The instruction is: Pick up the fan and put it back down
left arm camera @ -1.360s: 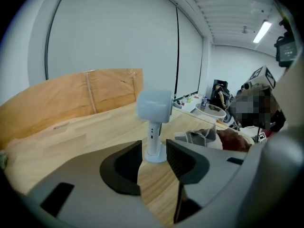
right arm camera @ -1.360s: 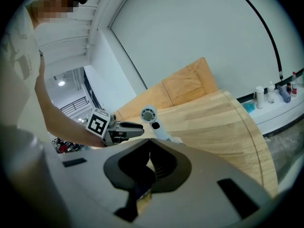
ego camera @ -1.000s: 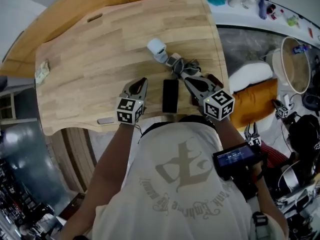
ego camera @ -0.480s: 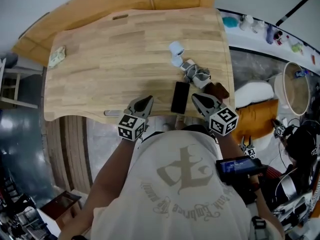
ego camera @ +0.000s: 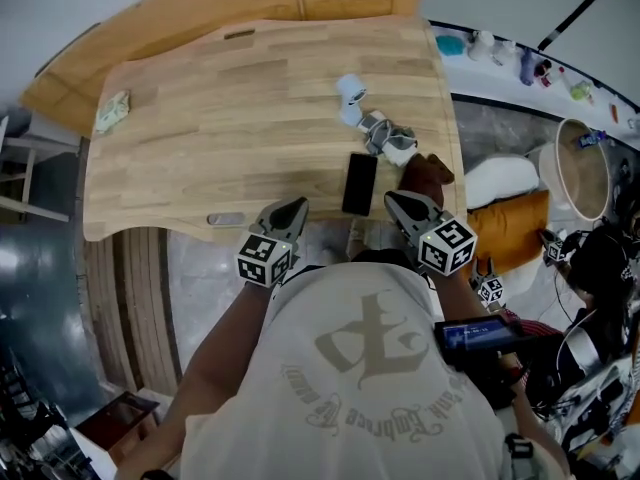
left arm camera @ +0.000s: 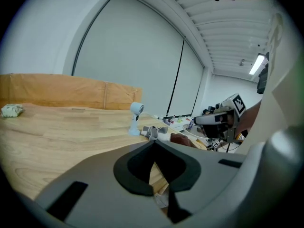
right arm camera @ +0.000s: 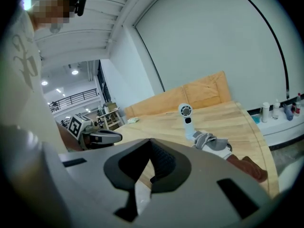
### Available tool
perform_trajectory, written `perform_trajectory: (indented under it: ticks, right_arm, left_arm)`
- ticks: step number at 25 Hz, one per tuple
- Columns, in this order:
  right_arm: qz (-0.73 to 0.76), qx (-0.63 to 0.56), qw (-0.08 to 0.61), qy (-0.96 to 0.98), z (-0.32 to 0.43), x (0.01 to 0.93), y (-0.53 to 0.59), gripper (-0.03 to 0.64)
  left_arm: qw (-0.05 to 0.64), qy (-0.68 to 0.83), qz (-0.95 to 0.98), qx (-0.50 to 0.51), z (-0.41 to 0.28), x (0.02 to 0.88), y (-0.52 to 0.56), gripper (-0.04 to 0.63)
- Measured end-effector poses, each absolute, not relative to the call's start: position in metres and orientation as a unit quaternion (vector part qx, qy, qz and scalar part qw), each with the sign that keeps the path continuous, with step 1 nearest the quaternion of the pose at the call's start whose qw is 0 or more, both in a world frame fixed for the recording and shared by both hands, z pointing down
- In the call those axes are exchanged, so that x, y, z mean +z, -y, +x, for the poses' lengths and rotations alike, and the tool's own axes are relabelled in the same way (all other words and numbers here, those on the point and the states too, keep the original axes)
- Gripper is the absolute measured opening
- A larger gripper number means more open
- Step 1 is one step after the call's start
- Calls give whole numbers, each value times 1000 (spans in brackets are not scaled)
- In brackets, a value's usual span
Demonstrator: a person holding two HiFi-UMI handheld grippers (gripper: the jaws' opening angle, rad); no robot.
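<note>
A small white hand fan (ego camera: 350,96) stands upright on the wooden table (ego camera: 200,128), right of the middle; it also shows in the left gripper view (left arm camera: 136,115) and the right gripper view (right arm camera: 186,118). Nothing touches it. My left gripper (ego camera: 288,215) hangs at the table's near edge, well short of the fan, its jaws shut and empty (left arm camera: 154,144). My right gripper (ego camera: 399,205) is at the near edge too, right of a black phone, and its jaws (right arm camera: 149,141) meet at the tips with nothing between them.
A black phone (ego camera: 359,183) lies between the grippers and the fan. A grey-white cloth bundle (ego camera: 387,140) and a brown pouch (ego camera: 427,173) lie near the right edge. Crumpled paper (ego camera: 112,110) sits far left. A white round basket (ego camera: 578,168) stands off the table at right.
Both grippers have drawn back from the middle of the table to its near edge, away from the fan and cloth. The fan has stayed upright in place.
</note>
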State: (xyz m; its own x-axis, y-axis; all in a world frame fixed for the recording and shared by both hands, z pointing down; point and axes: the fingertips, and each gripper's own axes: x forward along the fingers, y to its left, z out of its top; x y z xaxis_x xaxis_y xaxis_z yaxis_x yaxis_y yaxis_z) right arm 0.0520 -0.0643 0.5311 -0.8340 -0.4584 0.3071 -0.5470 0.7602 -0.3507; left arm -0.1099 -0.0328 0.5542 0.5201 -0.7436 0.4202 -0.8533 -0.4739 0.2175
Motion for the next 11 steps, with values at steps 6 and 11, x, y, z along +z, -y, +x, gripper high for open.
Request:
perform_trajectory:
  ticks: [6, 11]
  right_arm:
    - [282, 211, 105, 930, 54, 526, 58, 14]
    - [284, 207, 103, 930, 51, 524, 54, 14]
  left_arm:
    - [199, 462, 855, 127, -108, 551, 32, 11]
    - [198, 460, 856, 127, -110, 553, 28, 11]
